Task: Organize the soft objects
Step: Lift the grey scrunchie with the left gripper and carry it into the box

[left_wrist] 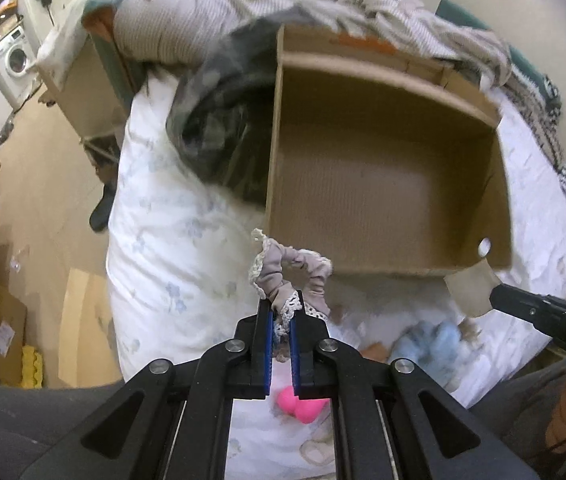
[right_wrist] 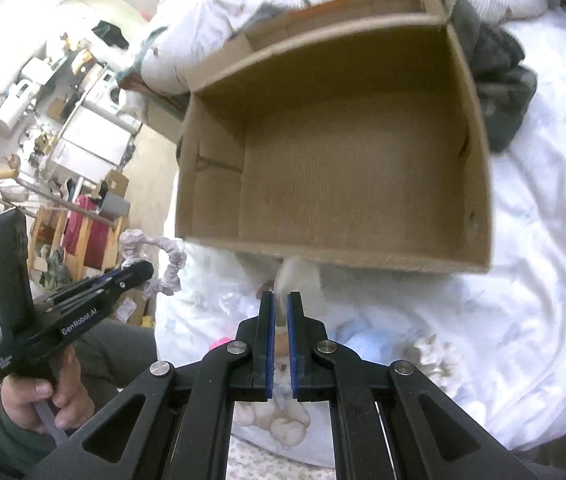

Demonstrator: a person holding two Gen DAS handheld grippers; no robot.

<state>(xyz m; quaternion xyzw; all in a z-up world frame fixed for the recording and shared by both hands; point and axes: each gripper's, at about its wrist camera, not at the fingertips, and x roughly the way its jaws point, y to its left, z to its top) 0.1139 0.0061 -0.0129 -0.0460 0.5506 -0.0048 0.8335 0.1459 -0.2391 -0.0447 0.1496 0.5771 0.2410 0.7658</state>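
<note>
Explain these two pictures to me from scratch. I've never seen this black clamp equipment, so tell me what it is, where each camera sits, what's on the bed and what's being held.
There is no robot here. A person holds a handheld two-finger gripper in each hand, and each carries a fisheye camera looking along its fingers, hence the round, bent pictures.

The left wrist view shows the left gripper shut on a beige lace-trimmed scrunchie. The right wrist view shows the right gripper shut on a pale flap of material, too blurred to name; it also shows the person's left hand.

Both look down at an open cardboard box on a bed with a white floral duvet. Nearer the person lie a pink soft object and a light blue fluffy item.
</note>
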